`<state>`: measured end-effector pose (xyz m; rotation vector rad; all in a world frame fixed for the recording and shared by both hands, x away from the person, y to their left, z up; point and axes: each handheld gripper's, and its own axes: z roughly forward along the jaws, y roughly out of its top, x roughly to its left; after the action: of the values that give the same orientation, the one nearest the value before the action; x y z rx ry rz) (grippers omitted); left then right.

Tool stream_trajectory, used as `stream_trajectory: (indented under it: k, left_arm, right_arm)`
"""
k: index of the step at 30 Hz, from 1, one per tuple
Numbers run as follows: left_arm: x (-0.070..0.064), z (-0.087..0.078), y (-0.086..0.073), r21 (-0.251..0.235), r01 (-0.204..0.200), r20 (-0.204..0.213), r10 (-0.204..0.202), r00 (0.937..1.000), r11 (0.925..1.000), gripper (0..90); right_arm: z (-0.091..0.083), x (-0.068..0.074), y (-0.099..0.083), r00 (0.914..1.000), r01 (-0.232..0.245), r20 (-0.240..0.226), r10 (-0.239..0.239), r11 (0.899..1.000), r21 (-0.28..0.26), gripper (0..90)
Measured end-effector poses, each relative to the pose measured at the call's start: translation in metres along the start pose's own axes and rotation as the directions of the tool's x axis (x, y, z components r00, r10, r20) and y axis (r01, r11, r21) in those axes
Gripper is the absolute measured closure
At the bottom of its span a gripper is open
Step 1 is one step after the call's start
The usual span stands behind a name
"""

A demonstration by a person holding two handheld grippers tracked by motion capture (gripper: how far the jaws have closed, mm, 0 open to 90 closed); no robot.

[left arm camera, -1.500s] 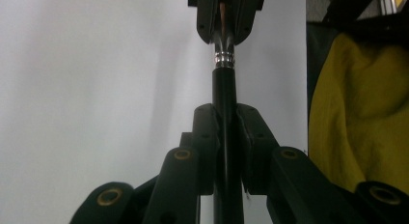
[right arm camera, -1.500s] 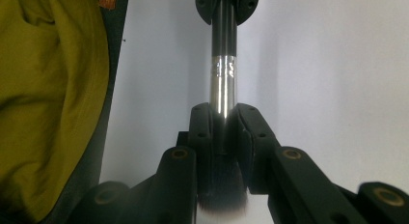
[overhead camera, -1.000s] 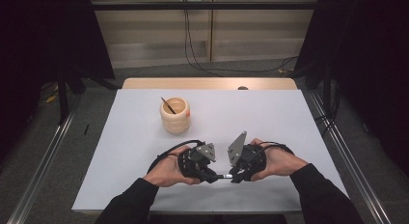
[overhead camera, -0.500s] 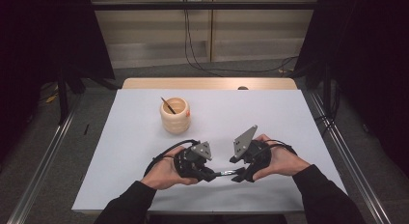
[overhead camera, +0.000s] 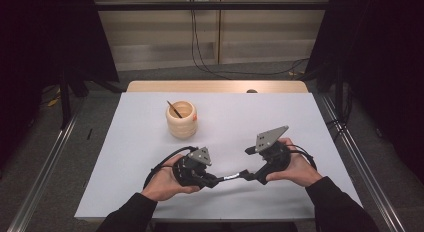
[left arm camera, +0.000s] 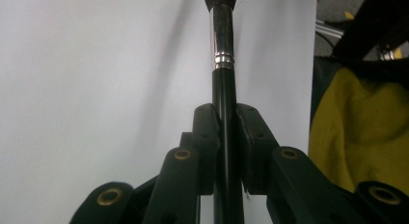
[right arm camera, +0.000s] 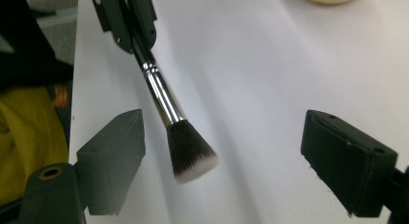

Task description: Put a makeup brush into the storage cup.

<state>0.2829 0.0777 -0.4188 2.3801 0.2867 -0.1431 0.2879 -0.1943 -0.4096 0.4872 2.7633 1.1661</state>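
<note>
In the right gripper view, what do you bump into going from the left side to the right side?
Left black jaw pad → makeup brush, held at its handle by the left gripper → right black jaw pad, standing wide apart from the first.

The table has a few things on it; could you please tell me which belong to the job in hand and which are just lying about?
In the job:
makeup brush
left gripper, shut on its handle
right gripper, open around the bristles

Lying about:
wooden cup
stick in the cup

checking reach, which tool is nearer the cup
Left. The left tool sits just in front of the cup, shut on a brush; the right tool, open, is farther off to its right.
</note>
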Motion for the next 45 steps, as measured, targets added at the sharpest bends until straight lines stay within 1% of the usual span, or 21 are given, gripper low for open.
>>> stream_trajectory:
  k: [3, 4, 5, 9, 10, 11, 12, 16, 17, 18, 21, 23, 24, 25, 28, 31, 34, 38, 41, 43, 45]
  left_arm:
    - [0.0, -0.003, -0.001, -0.023, 0.006, 0.013, -0.005, 0.9999, 0.9997, 79.5]
    - [0.0, -0.004, -0.001, -0.017, -0.009, 0.004, 0.009, 0.9999, 0.9998, 79.5]
    - [-0.002, -0.003, -0.002, -0.034, 0.004, -0.005, -0.005, 1.0, 0.9994, 79.5]
    - [-0.002, -0.006, -0.001, -0.043, -0.009, -0.006, 0.009, 0.9999, 0.999, 79.5]
    - [-0.003, -0.006, -0.001, -0.06, 0.004, -0.011, -0.004, 0.9999, 0.9982, 79.5]
    - [-0.002, -0.007, -0.001, -0.056, -0.005, -0.007, 0.004, 1.0, 0.9984, 79.5]
    - [-0.003, -0.007, -0.002, -0.08, 0.007, -0.024, -0.009, 0.9997, 0.9968, 79.5]
    - [-0.004, -0.01, -0.002, -0.104, 0.013, -0.027, -0.015, 0.9995, 0.9945, 79.5]
    - [-0.003, -0.011, -0.002, -0.096, -0.005, -0.036, 0.002, 0.9994, 0.9954, 79.5]
    - [-0.003, -0.013, -0.001, -0.088, -0.003, -0.04, -0.001, 0.9992, 0.9961, 79.5]
    - [-0.004, -0.014, -0.002, -0.13, 0.009, -0.035, -0.013, 0.9993, 0.9914, 79.5]
    - [-0.004, -0.015, -0.002, -0.153, 0.011, -0.053, -0.019, 0.9984, 0.9882, 79.5]
    - [-0.004, -0.016, -0.002, -0.166, 0.023, -0.053, -0.033, 0.9981, 0.9859, 79.5]
    - [-0.003, -0.018, -0.001, -0.163, 0.013, -0.062, -0.023, 0.9978, 0.9865, 79.5]
    - [-0.004, -0.022, -0.001, -0.208, 0.023, -0.071, -0.039, 0.9967, 0.9779, 79.5]
    - [-0.004, -0.025, -0.001, -0.255, 0.028, -0.078, -0.049, 0.9958, 0.9666, 79.5]
    - [-0.006, -0.028, 0.0, -0.277, 0.015, -0.086, -0.04, 0.9955, 0.9609, 79.5]
    - [-0.009, -0.031, 0.003, -0.308, 0.006, -0.08, -0.032, 0.9963, 0.9513, 79.5]
    - [-0.012, -0.033, 0.005, -0.341, -0.008, -0.084, -0.022, 0.9962, 0.9402, 79.5]
    - [-0.013, -0.034, 0.006, -0.349, -0.017, -0.088, -0.014, 0.996, 0.937, 79.5]
    - [-0.015, -0.035, 0.007, -0.371, -0.027, -0.096, -0.01, 0.9953, 0.9284, 79.5]
  right_arm:
    - [-0.003, -0.001, -0.003, 0.9995, -0.03, 0.002, 0.03, 0.999, -0.037, 13.3]
    - [-0.003, -0.002, -0.004, 0.9994, -0.034, -0.005, 0.033, 0.998, -0.048, 11.9]
    - [-0.004, -0.002, -0.004, 0.9993, -0.038, -0.005, 0.037, 0.998, -0.05, 10.8]
    - [-0.006, -0.002, -0.005, 0.9978, -0.061, -0.031, 0.058, 0.994, -0.094, 8.2]
    - [-0.007, -0.002, -0.005, 0.9976, -0.063, -0.035, 0.06, 0.992, -0.109, 8.1]
    - [-0.008, -0.002, -0.005, 0.9976, -0.065, -0.028, 0.062, 0.991, -0.119, 8.0]
    - [-0.009, -0.002, -0.005, 0.9979, -0.064, -0.02, 0.062, 0.99, -0.127, 8.1]
    - [-0.015, -0.005, -0.008, 0.9947, -0.102, -0.009, 0.102, 0.976, -0.193, 7.6]
    - [-0.016, -0.006, -0.009, 0.9938, -0.11, -0.008, 0.111, 0.973, -0.201, 7.6]
    - [-0.017, -0.006, -0.009, 0.9935, -0.113, -0.012, 0.113, 0.972, -0.205, 7.5]
    - [-0.019, -0.006, -0.011, 0.9929, -0.118, -0.01, 0.119, 0.969, -0.217, 7.5]
    - [-0.02, -0.006, -0.012, 0.9918, -0.124, 0.0, 0.127, 0.965, -0.23, 7.5]
    - [-0.02, -0.006, -0.012, 0.9916, -0.126, -0.001, 0.13, 0.962, -0.24, 7.5]
    - [-0.021, -0.007, -0.013, 0.9907, -0.133, -0.009, 0.136, 0.956, -0.26, 7.6]
    - [-0.024, -0.008, -0.014, 0.988, -0.146, 0.002, 0.154, 0.943, -0.3, 7.2]
    - [-0.026, -0.008, -0.014, 0.9869, -0.142, 0.03, 0.159, 0.939, -0.313, 8.3]
    - [-0.026, -0.008, -0.014, 0.9859, -0.14, 0.041, 0.162, 0.936, -0.324, 9.8]
    - [-0.027, -0.007, -0.013, 0.9874, -0.138, 0.022, 0.157, 0.922, -0.361, 10.9]
    - [-0.029, -0.005, -0.011, 0.9884, -0.138, 0.003, 0.152, 0.905, -0.402, 11.7]
    - [-0.03, -0.004, -0.009, 0.9892, -0.137, -0.011, 0.146, 0.893, -0.428, 13.4]
    - [-0.031, -0.002, -0.008, 0.99, -0.133, -0.015, 0.14, 0.89, -0.437, 14.8]
